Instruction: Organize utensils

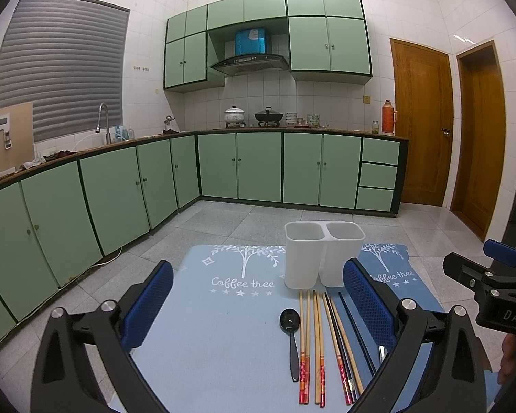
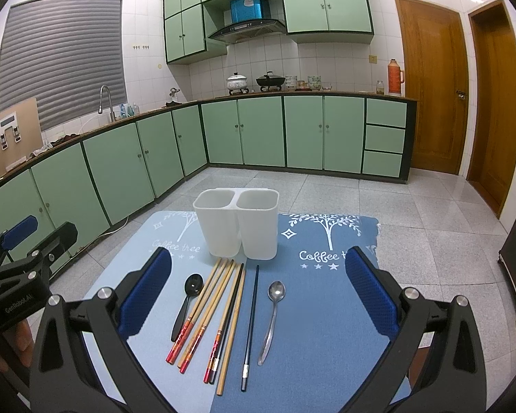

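On the blue mat [image 2: 326,309], a white two-cup holder [image 2: 237,223] stands at upper centre. Below it chopsticks [image 2: 210,313] and spoons [image 2: 273,316] lie lengthwise, pointing at it. Right tongs [image 2: 258,296] straddle them, nearer; left tongs [image 1: 258,306] likewise gape apart, holding nothing.

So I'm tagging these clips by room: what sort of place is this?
A home kitchen, most likely. Green cabinets run under a counter with a sink faucet, and a range hood hangs over pots on a stove. The utensils lie on a blue mat.
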A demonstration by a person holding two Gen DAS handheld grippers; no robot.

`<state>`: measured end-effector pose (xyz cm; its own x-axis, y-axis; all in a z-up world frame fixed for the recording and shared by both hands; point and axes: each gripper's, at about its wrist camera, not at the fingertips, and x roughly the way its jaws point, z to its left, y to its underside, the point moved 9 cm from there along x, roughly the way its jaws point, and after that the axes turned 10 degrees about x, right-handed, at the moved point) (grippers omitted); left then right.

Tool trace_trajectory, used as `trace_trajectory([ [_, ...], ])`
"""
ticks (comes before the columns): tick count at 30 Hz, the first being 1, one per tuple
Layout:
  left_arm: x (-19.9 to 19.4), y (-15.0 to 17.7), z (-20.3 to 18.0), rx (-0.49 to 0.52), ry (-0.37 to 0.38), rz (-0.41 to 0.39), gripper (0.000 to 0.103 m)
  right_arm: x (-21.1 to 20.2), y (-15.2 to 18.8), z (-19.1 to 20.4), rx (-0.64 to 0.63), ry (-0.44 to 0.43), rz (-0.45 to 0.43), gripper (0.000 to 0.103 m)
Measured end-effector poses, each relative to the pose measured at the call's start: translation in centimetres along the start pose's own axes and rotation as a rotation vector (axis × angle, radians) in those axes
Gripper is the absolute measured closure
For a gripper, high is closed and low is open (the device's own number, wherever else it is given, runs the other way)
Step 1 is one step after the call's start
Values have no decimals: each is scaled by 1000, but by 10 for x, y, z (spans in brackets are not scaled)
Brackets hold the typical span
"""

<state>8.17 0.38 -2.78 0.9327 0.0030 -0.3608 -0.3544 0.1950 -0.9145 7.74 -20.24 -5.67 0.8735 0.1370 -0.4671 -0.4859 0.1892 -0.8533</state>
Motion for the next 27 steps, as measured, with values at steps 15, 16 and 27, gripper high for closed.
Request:
trace_trajectory([
  [15, 0, -1, -1, 1, 0, 0, 6, 0, 0, -1, 3, -2, -2, 5],
  [16, 0, -1, -1, 1, 0, 0, 6, 0, 0, -1, 3, -2, -1, 5],
  [27, 8, 4, 0, 5, -3, 24, 6, 16, 3, -11, 8, 19, 32, 5],
])
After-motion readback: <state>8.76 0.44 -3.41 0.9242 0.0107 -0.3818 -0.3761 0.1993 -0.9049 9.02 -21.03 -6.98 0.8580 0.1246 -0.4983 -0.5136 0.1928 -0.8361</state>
